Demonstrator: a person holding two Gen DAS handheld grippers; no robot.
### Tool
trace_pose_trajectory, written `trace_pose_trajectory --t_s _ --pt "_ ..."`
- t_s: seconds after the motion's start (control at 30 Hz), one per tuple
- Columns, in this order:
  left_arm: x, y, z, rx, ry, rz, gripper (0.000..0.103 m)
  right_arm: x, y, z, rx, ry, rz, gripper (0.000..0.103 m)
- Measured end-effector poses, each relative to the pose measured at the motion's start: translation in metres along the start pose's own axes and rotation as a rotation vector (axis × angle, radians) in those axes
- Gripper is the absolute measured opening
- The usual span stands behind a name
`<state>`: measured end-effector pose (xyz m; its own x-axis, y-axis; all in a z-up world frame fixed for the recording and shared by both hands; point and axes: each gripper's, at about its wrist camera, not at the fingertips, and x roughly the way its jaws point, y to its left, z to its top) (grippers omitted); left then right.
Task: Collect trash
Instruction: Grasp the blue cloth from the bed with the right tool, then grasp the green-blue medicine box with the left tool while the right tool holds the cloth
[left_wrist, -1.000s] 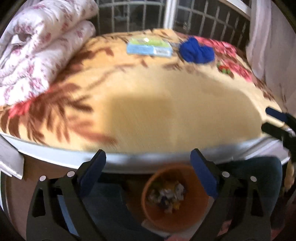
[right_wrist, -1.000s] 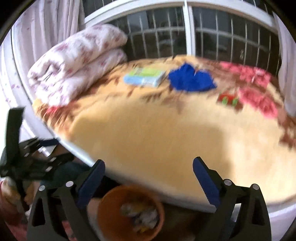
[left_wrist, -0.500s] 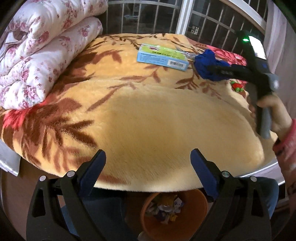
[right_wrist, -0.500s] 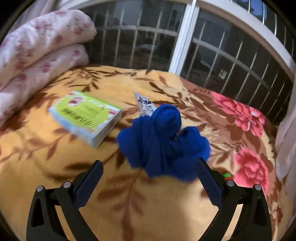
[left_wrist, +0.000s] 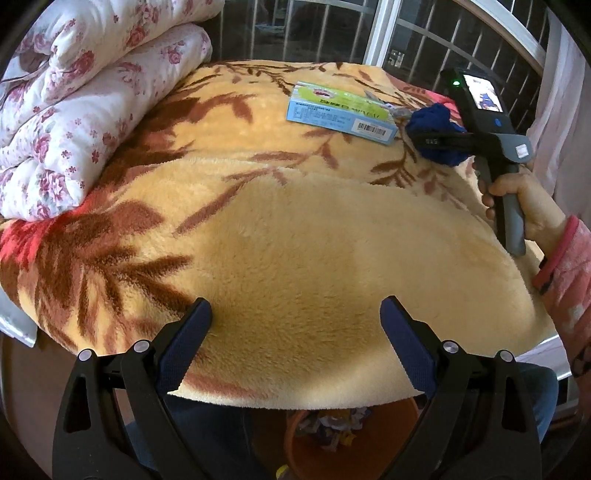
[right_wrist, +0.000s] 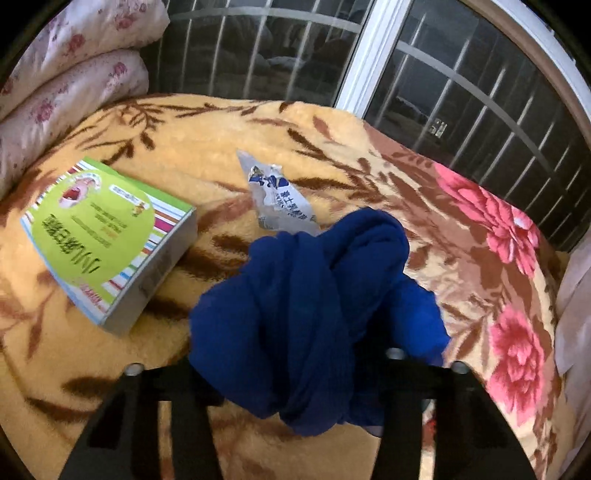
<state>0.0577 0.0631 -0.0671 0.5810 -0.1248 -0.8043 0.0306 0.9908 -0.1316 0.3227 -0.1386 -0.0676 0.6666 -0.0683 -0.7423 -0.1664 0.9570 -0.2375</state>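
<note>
Nearest to you, your left gripper (left_wrist: 295, 343) hangs over the front edge of the bed, its two blue pads (left_wrist: 184, 343) spread wide with nothing between them. Below that edge, between the fingers, sits an orange bin (left_wrist: 354, 446) with scraps of mixed litter in it. Beyond the pads lies the yellow fleece blanket (left_wrist: 295, 236), patterned with brown leaves and, to the right, pink flowers. A folded floral quilt (left_wrist: 74, 99) is stacked on its left side.

Farther out, on the right, your right hand (left_wrist: 524, 199) grips the handle of the right gripper (right_wrist: 295, 373). Its jaws have just been closing and are now clenched on a bundle of dark blue cloth (right_wrist: 306, 306), which fills the space between the fingers and hides the pads in the right wrist view. Whether the bundle still touches the blanket cannot be told.

Just behind the cloth lies a crumpled white wrapper (right_wrist: 277, 199) with blue print, resting on the blanket. To the left of both, apart from them, lies a flat green and blue box (right_wrist: 107, 236). At the far edge stands a barred window (right_wrist: 406, 62).
</note>
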Motion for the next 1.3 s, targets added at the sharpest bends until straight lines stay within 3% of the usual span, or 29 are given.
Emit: trace_pose_trajectory --t_s 0.37,0.63,0.8,1.1,1.23,1.3 --pt "-0.013 -0.008 -0.001 0.011 -0.008 0.001 0.090 -0.107 -0.033 -0.040 0.062 -0.126 0.072 0.040" --pt "0.004 -0.019 0.021 -0.032 0.049 -0.088 0.090 -0.191 -0.047 -0.087 0.076 -0.227 0.111 0.040" --pt "0.009 -0.032 0.053 -0.071 0.009 -0.163 0.090 -0.224 -0.043 -0.114 0.055 -0.262 0.140 0.040" --pt "0.084 -0.031 0.120 -0.309 0.004 -0.455 0.090 -0.253 -0.040 -0.138 0.036 -0.293 0.191 0.040" --pt "0.125 -0.017 0.135 -0.486 0.040 -0.521 0.090 -0.257 -0.044 -0.140 0.026 -0.303 0.192 0.041" --pt "0.137 -0.011 0.141 -0.531 0.023 -0.516 0.090 -0.256 -0.047 -0.140 0.026 -0.306 0.187 0.041"
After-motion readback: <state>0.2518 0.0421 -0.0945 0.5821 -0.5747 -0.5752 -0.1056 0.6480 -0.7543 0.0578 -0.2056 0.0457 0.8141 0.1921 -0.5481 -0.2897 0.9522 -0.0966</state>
